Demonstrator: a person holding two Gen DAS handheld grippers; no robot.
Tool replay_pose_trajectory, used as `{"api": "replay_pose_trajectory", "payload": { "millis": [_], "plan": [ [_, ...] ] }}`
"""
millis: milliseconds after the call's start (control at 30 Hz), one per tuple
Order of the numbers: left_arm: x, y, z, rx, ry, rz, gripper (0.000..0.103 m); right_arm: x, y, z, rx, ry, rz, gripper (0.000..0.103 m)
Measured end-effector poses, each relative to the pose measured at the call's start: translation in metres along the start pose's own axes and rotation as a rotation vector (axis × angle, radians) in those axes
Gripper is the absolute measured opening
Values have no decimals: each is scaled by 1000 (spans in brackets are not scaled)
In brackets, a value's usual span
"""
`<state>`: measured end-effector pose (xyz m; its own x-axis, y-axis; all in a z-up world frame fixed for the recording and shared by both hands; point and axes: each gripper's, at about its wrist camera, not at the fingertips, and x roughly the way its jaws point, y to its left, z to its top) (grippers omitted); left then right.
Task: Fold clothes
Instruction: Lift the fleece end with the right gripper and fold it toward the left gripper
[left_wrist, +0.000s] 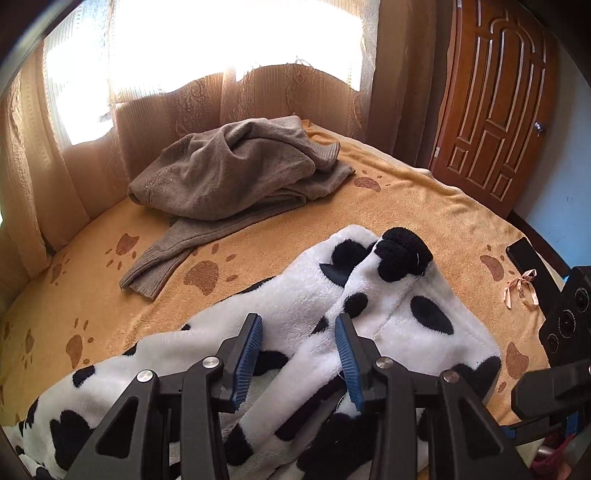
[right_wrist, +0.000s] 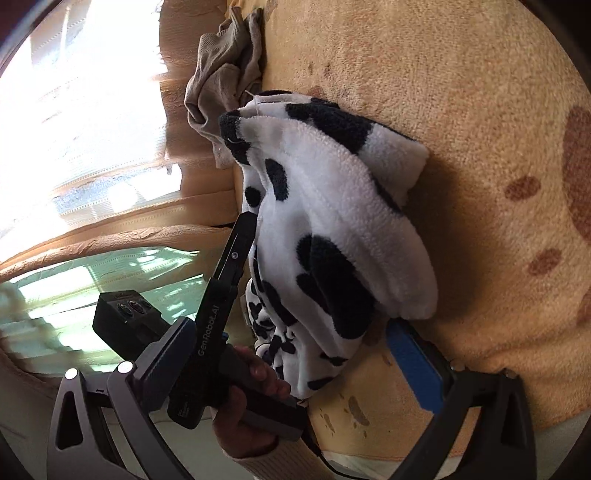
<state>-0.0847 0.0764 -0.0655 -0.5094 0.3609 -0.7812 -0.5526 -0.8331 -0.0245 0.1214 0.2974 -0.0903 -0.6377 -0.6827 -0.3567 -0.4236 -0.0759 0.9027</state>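
A black-and-white cow-print fleece garment (left_wrist: 399, 325) lies partly folded on the orange paw-print blanket (left_wrist: 406, 192). My left gripper (left_wrist: 297, 319) points down onto it, and its blue pads clasp a thick bunch of the fleece beside a sleeve that runs diagonally under the right finger. In the right wrist view the garment (right_wrist: 332, 192) sits bunched on the blanket (right_wrist: 480, 110), with the left gripper's finger (right_wrist: 236, 251) against its edge. My right gripper (right_wrist: 291, 323) stands wide open around the garment's near end. It also shows at the right edge of the left wrist view (left_wrist: 515, 325).
A crumpled brown sweater (left_wrist: 229, 173) lies farther back on the bed, one sleeve trailing toward the cow garment. Beige curtains (left_wrist: 258, 99) and a bright window stand behind it. A wooden door (left_wrist: 495, 103) is at the right, and a pink ribbon (left_wrist: 521, 288) lies near the bed's edge.
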Motion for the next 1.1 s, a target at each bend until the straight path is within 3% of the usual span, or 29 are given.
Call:
{"api": "replay_pose_trajectory", "payload": {
  "millis": [133, 467, 667, 700, 767, 800, 933, 1100],
  "plan": [
    [-4, 25, -5, -60, -14, -56, 43, 5, 12, -2, 23, -92, -74, 103],
    [-1, 68, -24, -132, -24, -181, 43, 16, 46, 15, -55, -341, -169, 103],
    [-1, 78, -30, -158, -30, -217, 43, 16, 40, 14, -177, -419, -107, 102],
    [0, 79, -31, -164, -30, -219, 43, 16, 39, 14, -198, -425, -97, 96],
    [2, 83, -33, -183, -26, -216, 43, 15, 41, 15, -261, -429, -111, 61],
    [4, 85, -33, -192, -22, -220, 43, 15, 41, 16, -285, -425, -119, 27],
    [5, 87, -33, -218, -14, -229, 43, 15, 36, 19, -332, -408, -120, 24],
    [-9, 96, -31, -283, -27, -242, 43, 13, 53, 5, -508, -444, -150, 23]
  ]
}}
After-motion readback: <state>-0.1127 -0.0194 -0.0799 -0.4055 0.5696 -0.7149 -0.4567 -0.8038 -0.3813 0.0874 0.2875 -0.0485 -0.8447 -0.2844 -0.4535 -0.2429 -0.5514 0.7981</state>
